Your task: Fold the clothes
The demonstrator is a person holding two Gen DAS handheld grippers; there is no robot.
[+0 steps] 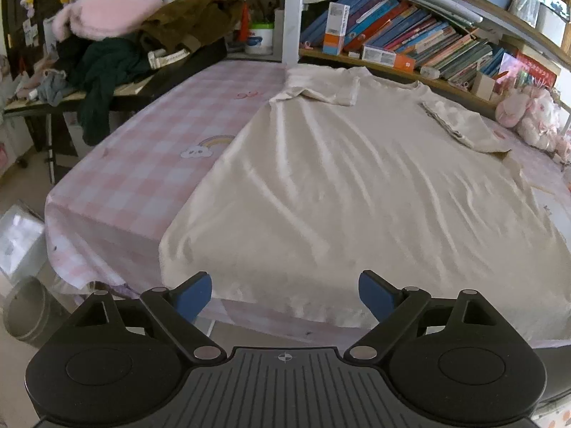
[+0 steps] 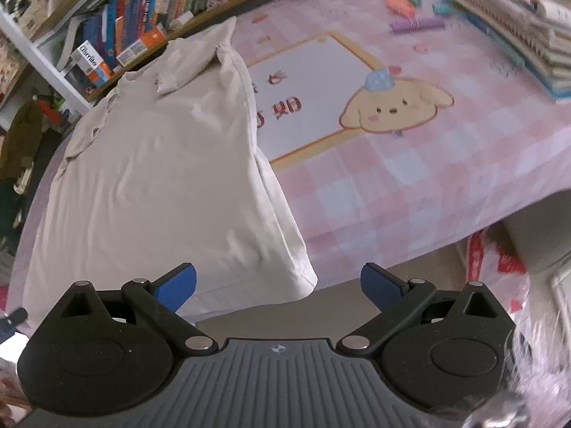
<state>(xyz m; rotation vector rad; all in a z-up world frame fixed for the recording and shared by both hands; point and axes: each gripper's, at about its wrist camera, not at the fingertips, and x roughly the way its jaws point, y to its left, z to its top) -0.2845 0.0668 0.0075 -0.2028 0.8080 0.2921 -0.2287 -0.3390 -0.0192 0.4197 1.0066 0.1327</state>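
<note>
step: approach to shirt hem, flat on surface | left hand-held gripper spread, empty | right hand-held gripper spread, empty | next: pinch near hem corners

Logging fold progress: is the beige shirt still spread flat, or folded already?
Mostly spread. The beige shirt lies full length on the checked cover, hem at the near edge; only both sleeves are folded in over the body.

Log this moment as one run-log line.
stage: approach | cream short-sleeved shirt: flat on pink checked bedsheet | left gripper: open, empty | right gripper: open, empty
</note>
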